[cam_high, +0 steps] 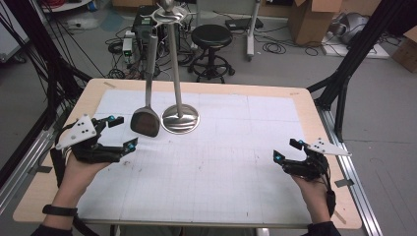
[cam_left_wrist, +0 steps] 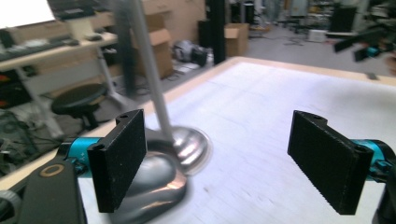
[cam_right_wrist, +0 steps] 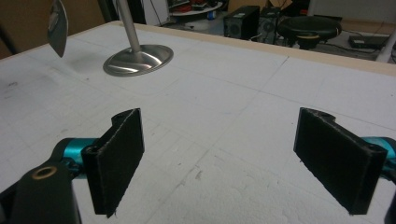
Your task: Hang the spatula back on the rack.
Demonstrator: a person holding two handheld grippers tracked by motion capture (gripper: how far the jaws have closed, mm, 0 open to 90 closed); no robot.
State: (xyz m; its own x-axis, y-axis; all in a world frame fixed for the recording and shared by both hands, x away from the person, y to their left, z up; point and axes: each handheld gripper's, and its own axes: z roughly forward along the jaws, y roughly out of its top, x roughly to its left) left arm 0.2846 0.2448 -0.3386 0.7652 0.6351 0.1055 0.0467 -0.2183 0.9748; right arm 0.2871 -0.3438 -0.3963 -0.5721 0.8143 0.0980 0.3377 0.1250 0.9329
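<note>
**One hanging spatula, both grippers empty**

Two grippers w/ jaws spread wide, nothing between the pads. Left gripper sits at the table's left side, just beside the spatula; right gripper rests well apart, near the right edge of the table.

Spatula hangs from the top of a metal stand; long handle runs down, dark blade ends close to the white mat, just left of the stand's round base. Can't tell if the blade touches the mat. In the left gripper view the blade shows shiny and curved behind the left-hand pad, w/ the stand's base right next to it.

Handling, my read:
- Prob. steel: stiff, no flex, moderately light. Won't break.
- Polished surface = slippery. The pads look rough-faced, which should help, but a grip on the rounded blade would likely skate off.
- Hangs free, so it'll likely swing when nudged; approach slow, close square.
- Best hold: the handle, mid-to-lower part, narrow enough for the jaws and close to the blade's weight.
- Stand is tall w/ a small base; a sideways pull could tip it. Lifting the spatula up off the top before pulling away seems safest.
</note>
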